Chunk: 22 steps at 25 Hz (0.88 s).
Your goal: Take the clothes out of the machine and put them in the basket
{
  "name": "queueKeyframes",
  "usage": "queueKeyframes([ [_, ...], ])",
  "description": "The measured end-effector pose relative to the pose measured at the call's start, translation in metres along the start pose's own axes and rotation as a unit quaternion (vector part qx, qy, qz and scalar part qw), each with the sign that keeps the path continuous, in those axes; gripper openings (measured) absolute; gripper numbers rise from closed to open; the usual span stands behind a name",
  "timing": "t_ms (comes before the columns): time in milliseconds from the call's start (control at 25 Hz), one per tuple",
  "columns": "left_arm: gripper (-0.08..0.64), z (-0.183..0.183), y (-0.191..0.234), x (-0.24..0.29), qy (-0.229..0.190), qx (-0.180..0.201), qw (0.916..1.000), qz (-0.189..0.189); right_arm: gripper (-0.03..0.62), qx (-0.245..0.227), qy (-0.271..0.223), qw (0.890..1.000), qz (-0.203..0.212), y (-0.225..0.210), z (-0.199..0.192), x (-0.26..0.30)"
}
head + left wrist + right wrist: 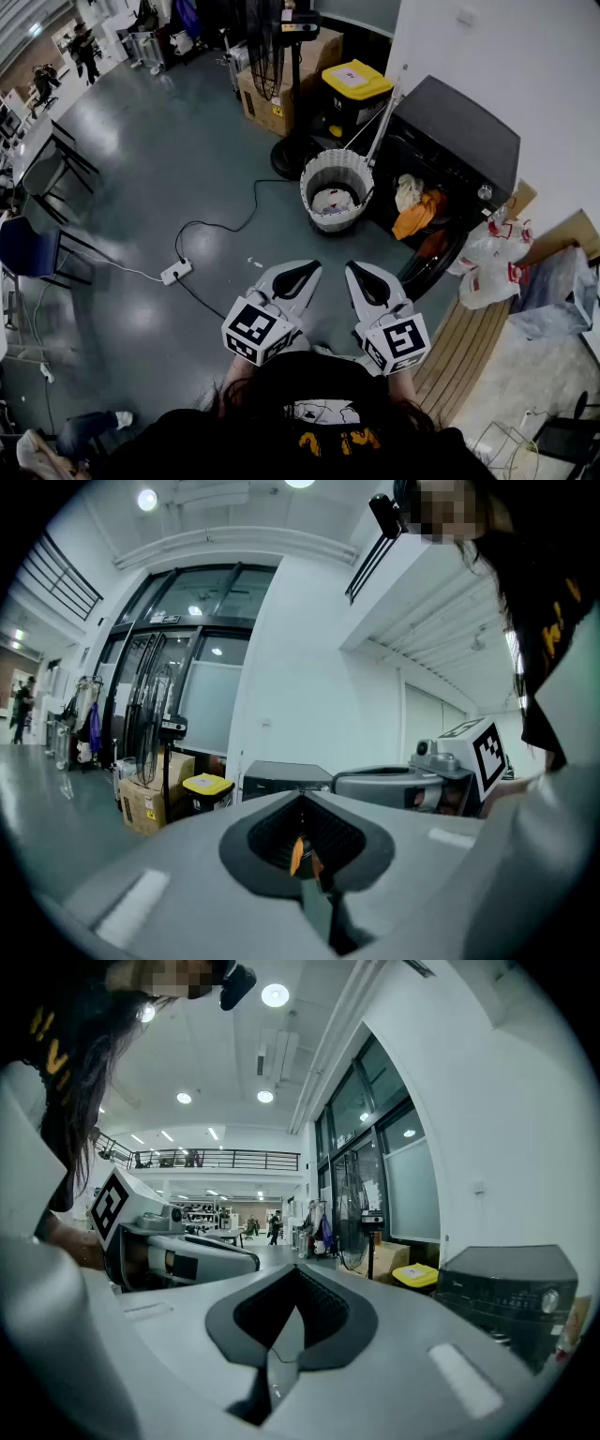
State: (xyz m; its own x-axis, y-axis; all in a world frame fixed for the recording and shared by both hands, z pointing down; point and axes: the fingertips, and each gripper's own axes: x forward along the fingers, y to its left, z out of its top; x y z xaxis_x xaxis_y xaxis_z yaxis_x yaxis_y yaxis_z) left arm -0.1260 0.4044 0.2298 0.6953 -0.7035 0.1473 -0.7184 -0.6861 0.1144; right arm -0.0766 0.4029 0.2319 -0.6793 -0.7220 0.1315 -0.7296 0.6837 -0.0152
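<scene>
Clothes (417,212) spill from the open machine (459,131), just beside the basket (314,178). Your left tongs (312,266) and right tongs (353,267) are pressed together, empty, well short of them. Pinch only a hem and they may slide onto the floor (169,169).

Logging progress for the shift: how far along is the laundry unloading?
Done: a pale garment already lies in the basket. In hand: nothing; left gripper and right gripper are shut, empty, near the person. Left: orange and cream clothes hang from the open machine.
</scene>
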Motion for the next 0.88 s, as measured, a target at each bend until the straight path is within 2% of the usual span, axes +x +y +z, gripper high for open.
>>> queueKeyframes([
  [240, 0.000, 0.004, -0.008, 0.016, 0.015, -0.006, 0.9998, 0.008, 0.017, 0.007, 0.003, 1.000, -0.003, -0.017, -0.002, -0.009],
  [880, 0.000, -0.012, -0.023, 0.042, 0.049, 0.016, 0.9985, -0.019, 0.018, 0.023, -0.001, 1.000, -0.020, -0.042, -0.015, -0.019],
])
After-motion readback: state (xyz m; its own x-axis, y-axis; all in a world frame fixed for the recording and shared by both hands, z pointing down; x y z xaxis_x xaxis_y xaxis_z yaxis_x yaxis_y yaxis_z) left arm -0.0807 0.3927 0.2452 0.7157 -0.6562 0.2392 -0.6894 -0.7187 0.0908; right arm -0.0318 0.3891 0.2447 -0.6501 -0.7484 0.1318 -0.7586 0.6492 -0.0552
